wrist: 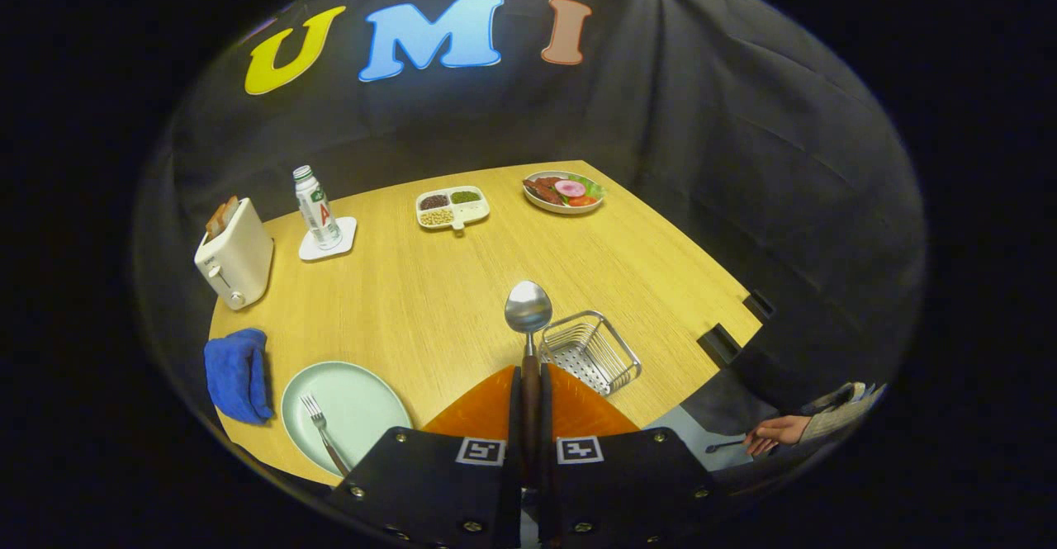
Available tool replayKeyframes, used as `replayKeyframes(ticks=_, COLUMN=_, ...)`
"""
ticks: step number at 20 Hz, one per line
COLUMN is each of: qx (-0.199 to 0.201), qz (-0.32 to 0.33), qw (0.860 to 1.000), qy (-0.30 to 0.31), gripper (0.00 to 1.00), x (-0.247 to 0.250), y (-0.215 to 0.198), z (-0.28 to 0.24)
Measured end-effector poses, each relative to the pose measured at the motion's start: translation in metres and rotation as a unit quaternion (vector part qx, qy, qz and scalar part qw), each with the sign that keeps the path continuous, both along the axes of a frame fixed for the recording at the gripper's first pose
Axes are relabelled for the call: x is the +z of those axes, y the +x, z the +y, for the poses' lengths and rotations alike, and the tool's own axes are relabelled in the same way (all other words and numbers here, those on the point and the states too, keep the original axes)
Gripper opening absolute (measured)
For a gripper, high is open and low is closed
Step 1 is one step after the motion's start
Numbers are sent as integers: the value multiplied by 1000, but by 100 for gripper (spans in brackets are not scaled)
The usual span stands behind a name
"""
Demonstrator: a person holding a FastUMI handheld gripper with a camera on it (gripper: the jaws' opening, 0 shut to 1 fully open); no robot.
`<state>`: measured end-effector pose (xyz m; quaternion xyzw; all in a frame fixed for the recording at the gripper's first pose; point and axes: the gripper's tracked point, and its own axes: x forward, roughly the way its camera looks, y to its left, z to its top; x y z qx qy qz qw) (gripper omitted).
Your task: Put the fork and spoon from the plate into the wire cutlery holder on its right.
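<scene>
In the gripper view I am carrying the steel spoon with the dark wooden handle toward the square silver wire cutlery holder, which is standing on the pale wooden table just ahead and a little to the right of the tongs. To do this step well, I am judging that I need to bring the spoon over the holder's open top and tip it more upright before letting go. Released at a slant, it could catch on the wire rim or tip the light basket.

The tongs are closed on the spoon's handle, both orange fingers pressing against it from either side with no gap showing. The bowl is sticking out beyond the fingertips, overlapping the holder's near left corner in my sight; whether it is touching the wire I cannot tell.

The steel fork with a dark handle is lying on the round pale green plate, to the left of the tongs, waiting for its turn. A folded blue cloth is sitting just beside the plate.
</scene>
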<state>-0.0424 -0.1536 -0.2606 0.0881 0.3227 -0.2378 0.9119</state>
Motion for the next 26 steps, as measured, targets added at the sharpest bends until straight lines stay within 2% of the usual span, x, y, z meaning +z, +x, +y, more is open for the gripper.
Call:
replayKeyframes(ticks=8, qx=-34, qz=20, qw=999, qy=18, gripper=9, x=-20, y=-10, z=-29)
replayKeyframes(ticks=11, qx=-34, qz=14, qw=999, qy=21, gripper=8, x=-19, y=-6, z=-34)
replayKeyframes(ticks=15, qx=-33, qz=-15, qw=998, qy=55, gripper=8, x=-8, y=5, z=-31)
replayKeyframes(ticks=23, qx=-29, qz=-16, qw=999, qy=43, gripper=8, x=-6, y=7, z=-36)
replayKeyframes(ticks=26, qx=-9, qz=-23, qw=999, qy=27, gripper=8, x=0, y=14, z=-30)
